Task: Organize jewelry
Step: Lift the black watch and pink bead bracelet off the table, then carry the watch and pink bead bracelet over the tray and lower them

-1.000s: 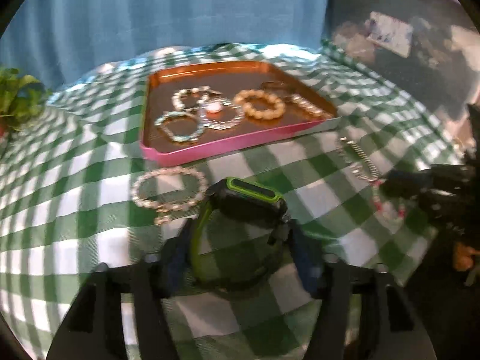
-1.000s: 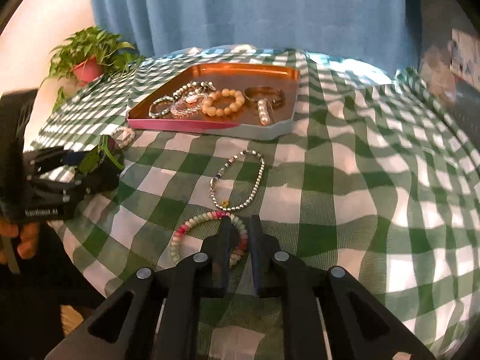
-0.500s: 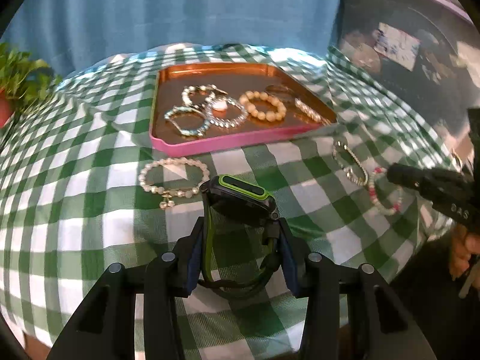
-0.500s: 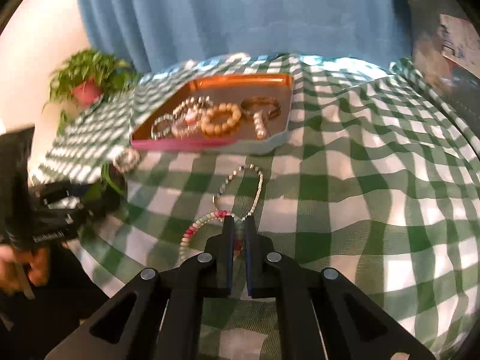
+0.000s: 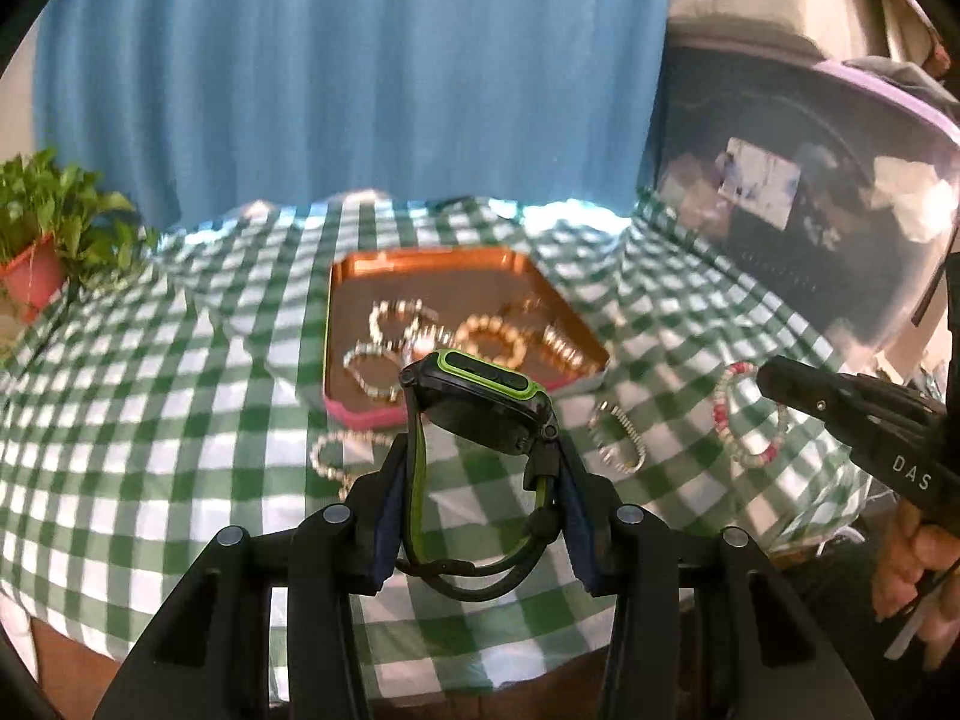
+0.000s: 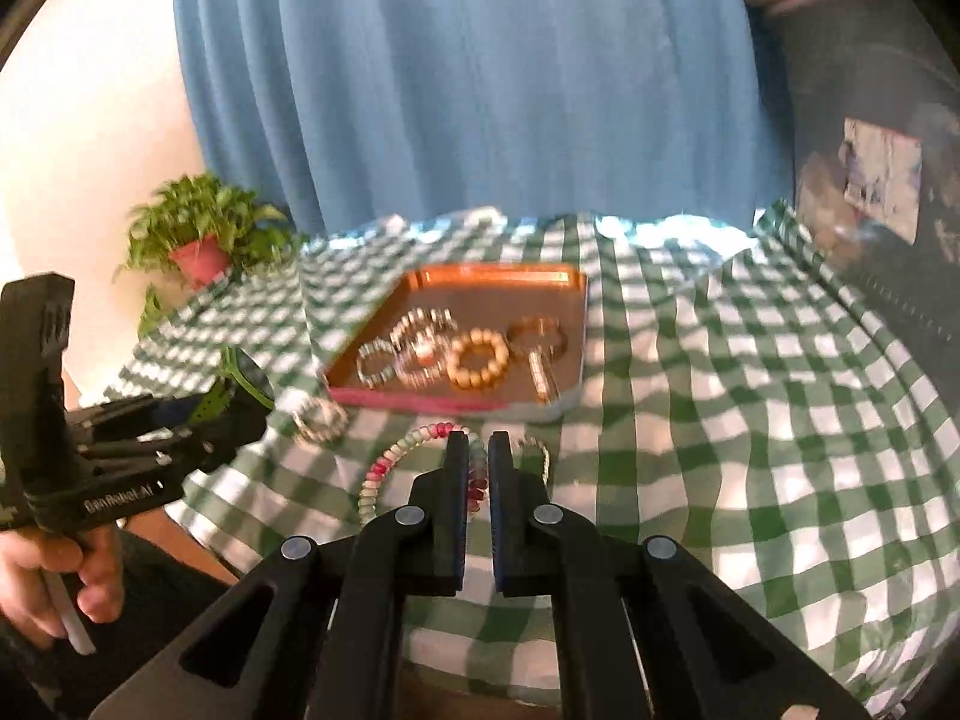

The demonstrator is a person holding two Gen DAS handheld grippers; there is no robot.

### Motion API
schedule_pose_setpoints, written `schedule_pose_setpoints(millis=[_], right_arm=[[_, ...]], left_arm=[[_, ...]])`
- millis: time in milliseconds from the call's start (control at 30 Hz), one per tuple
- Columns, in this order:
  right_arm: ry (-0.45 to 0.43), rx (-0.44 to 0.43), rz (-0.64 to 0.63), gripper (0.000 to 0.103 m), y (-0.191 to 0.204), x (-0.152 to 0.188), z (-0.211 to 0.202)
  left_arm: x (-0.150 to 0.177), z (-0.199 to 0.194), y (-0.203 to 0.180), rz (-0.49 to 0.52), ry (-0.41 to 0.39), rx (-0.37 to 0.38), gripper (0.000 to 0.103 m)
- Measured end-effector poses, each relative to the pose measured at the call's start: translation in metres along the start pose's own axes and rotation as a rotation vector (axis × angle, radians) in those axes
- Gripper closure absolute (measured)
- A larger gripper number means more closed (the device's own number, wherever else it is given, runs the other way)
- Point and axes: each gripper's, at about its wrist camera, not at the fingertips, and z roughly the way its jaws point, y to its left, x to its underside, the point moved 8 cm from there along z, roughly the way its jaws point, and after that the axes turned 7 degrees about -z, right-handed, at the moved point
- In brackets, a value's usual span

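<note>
Above the checked tablecloth (image 5: pixel 180 420) and copper tray (image 5: pixel 432 276), the left gripper (image 5: pixel 480 480) clamps a green-black watch (image 5: pixel 474 396); the right gripper (image 6: pixel 478 480) pinches a pink-white bead bracelet (image 6: pixel 384 468). Both loads should clear the tray's rim before release.

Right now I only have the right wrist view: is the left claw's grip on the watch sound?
Observer: Yes. The left claw pinches the watch by its strap, face above the pads.
Operator: And my bracelet?
Observer: The pink-and-white bracelet hangs from the right claw tip.
Operator: What's behind my fingers?
Observer: A silver chain bracelet lies on the cloth, outside the tray.
</note>
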Motion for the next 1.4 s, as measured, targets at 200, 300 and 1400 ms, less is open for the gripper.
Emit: schedule_pose_setpoints(millis=[200, 300, 1400], right_arm=[[-0.082, -0.002, -0.019, 0.097, 0.014, -0.036, -0.03], [-0.121, -0.003, -0.033, 0.097, 0.022, -0.053, -0.041], [-0.218, -0.048, -0.101, 0.097, 0.009, -0.157, 0.06]], left_arm=[[-0.024, -0.032, -0.014, 0.014, -0.074, 0.01, 0.057], [-0.036, -0.043, -0.017, 0.022, -0.103, 0.015, 0.057], [-0.169, 0.024, 0.028, -0.028, -0.272, 0.102, 0.057]])
